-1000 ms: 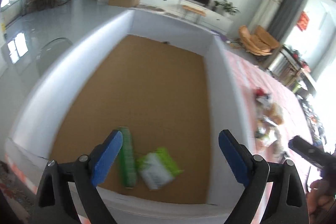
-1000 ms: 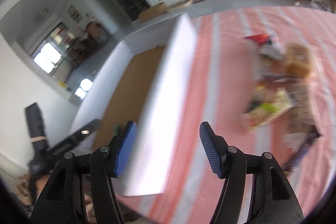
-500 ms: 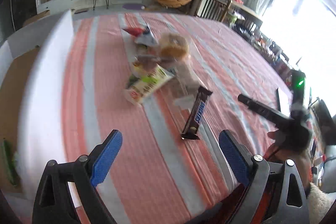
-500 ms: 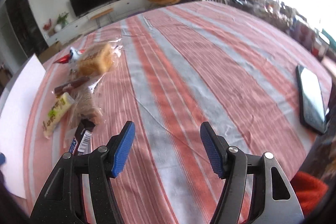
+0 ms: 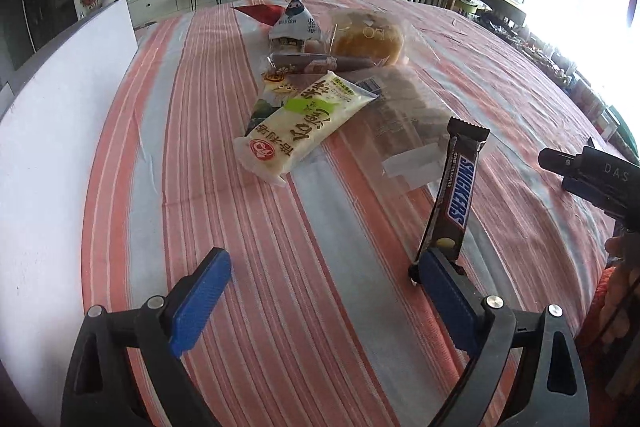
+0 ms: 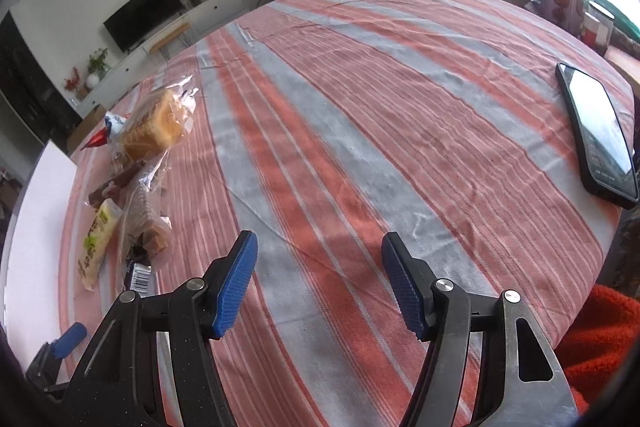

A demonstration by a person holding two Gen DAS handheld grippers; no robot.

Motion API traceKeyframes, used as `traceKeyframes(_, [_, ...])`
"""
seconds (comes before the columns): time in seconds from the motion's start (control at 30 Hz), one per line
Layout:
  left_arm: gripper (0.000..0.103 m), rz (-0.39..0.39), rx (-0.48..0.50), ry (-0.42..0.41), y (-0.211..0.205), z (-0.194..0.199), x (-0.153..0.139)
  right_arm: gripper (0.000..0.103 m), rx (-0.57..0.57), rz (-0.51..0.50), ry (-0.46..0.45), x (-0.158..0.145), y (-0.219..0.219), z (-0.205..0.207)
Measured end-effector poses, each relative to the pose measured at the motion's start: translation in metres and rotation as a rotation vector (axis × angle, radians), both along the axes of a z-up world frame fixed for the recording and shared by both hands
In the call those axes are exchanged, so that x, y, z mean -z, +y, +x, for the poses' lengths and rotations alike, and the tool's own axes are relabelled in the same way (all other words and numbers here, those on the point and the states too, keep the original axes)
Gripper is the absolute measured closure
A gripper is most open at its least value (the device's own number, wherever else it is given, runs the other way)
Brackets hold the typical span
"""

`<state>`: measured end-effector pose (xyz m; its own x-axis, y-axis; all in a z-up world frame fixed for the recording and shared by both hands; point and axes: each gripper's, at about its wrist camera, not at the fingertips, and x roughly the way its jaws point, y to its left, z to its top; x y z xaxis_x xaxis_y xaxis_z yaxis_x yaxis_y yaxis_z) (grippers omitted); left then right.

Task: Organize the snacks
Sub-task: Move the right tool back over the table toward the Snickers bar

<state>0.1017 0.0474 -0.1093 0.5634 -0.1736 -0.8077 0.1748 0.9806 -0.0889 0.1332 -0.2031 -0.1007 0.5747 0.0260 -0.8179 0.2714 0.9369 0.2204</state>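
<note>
Left gripper (image 5: 322, 273): jaws spread wide, holding nothing, low over the table (image 5: 240, 227); its right pad sits at the near end of the Snickers bar (image 5: 454, 187), contact cannot be confirmed. Box wall (image 5: 60, 147), white, along the far left. Cream pack (image 5: 304, 125), one, long axis running near-left to far-right. Beyond it one brown stick pack (image 5: 320, 63) lying crosswise, one triangular pack (image 5: 296, 23), one bagged bun (image 5: 368, 41). One clear bag (image 5: 404, 115) just right of the cream pack. Snickers bar, one, long axis pointing away from the camera, tilted slightly right. Right gripper (image 6: 318, 285): jaws wide apart, empty, over bare striped cloth, snacks well to its left. One phone (image 6: 596, 135) at the far right.
</note>
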Motion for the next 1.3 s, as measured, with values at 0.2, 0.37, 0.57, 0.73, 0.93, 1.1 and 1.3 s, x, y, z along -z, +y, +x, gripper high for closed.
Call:
traceKeyframes(0.2, [0.004,-0.003,-0.006,-0.020,0.001,-0.002,0.001,0.034,-0.003,-0.005,0.001,0.000,-0.001,-0.001])
traceKeyframes(0.37, [0.004,-0.012,-0.004,-0.022,0.002,-0.003,0.002,0.033,-0.004,-0.004,0.001,0.000,-0.001,-0.001])
traceKeyframes(0.57, [0.004,-0.053,-0.006,-0.022,0.011,-0.011,0.000,0.032,-0.006,-0.003,0.002,-0.001,-0.001,-0.002])
traceKeyframes(0.73, [0.004,-0.046,0.000,-0.027,0.014,-0.017,-0.003,0.031,-0.006,-0.002,0.001,-0.001,-0.001,-0.002])
traceKeyframes(0.93, [0.004,-0.054,0.010,-0.042,0.016,-0.022,-0.005,0.031,-0.007,-0.003,0.002,-0.001,-0.001,-0.002])
traceKeyframes(1.1, [0.004,-0.059,0.016,-0.043,0.015,-0.025,-0.006,0.031,-0.006,-0.003,0.002,-0.001,-0.001,-0.002])
traceKeyframes(1.3, [0.004,-0.064,0.015,-0.037,0.016,-0.026,-0.006,0.031,-0.006,-0.002,0.002,-0.001,-0.001,-0.002])
